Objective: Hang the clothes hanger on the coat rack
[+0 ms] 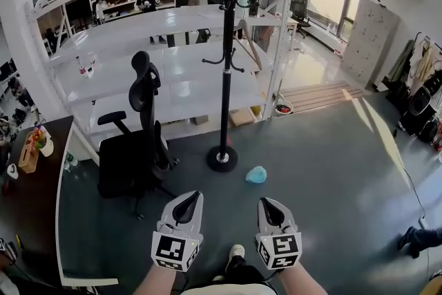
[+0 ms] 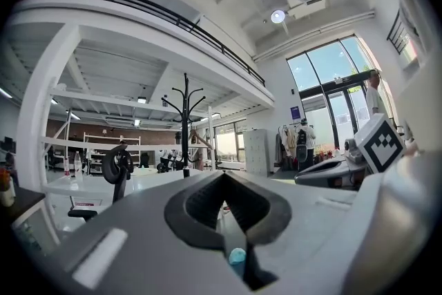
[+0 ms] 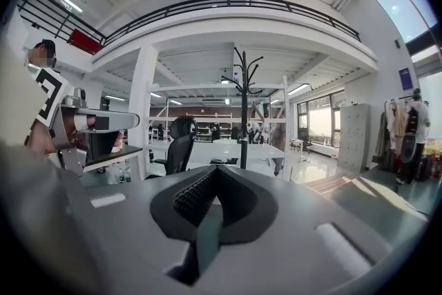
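1. In the head view the rack's (image 1: 228, 65) top was cut off by the upper edge, so only some of its hooks showed. In the left gripper view (image 2: 185, 128) and the right gripper view (image 3: 244, 114) it appeared far off and thin, its base hidden behind the gripper bodies.
2. A small blue thing (image 1: 256, 175) lay on the floor (image 1: 331, 169) just right of the rack's round base. It was too small to tell its shape or which way it pointed, or whether it was the hanger. A sliver of the same blue (image 2: 237, 257) showed through the slot below the left fingers.
3. The rack stood upright, long axis vertical, hooks curving out and up from the pole. A black chair (image 1: 138, 148) stood to its left, apart from it.
4. The left gripper (image 1: 195, 195) was held low and near the person, aimed toward the rack. Its fingers (image 2: 207, 200) were together, tips meeting, nothing clamped.
5. The right gripper (image 1: 266, 202) was held beside it, apart from it. Its fingers (image 3: 197, 197) were likewise together and empty.
6. Both grippers were well short of the rack and of the blue thing.
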A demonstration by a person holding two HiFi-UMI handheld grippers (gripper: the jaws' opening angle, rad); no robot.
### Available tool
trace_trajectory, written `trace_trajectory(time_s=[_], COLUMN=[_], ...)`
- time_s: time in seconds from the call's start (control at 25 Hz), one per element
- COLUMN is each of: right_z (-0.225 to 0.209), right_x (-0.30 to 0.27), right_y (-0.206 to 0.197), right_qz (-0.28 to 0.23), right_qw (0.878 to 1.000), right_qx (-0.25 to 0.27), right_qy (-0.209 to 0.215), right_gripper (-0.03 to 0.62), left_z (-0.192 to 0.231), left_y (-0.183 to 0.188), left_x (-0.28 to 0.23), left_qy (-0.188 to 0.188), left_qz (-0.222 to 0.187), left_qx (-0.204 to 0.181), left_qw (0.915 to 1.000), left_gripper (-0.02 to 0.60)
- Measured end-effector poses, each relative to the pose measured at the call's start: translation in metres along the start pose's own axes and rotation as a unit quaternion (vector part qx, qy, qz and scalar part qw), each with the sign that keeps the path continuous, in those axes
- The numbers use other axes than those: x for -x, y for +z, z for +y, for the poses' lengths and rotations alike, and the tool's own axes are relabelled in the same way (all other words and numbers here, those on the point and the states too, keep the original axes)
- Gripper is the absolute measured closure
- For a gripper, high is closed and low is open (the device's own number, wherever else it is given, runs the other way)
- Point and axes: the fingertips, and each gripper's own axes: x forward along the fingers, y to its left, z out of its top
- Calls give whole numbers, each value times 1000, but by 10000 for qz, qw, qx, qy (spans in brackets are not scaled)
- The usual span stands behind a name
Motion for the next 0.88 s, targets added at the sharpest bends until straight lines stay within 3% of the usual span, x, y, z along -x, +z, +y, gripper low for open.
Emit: trace_trajectory(time_s=[0.32,0.88], right_z=[27,36], right_x=[18,14], right_y=[2,-2], right_qz=[15,134], right_qw=[10000,9999], right_qx=[-19,26], right_qy=[-13,28], right_gripper=[569,568], left_z=[2,11], left_y=[2,-6], left_x=[30,36], left_qy=[-37,32], left_qz=[-5,-50], left_qx=[83,390], left_qw=[10000,9992], left_gripper=[581,581])
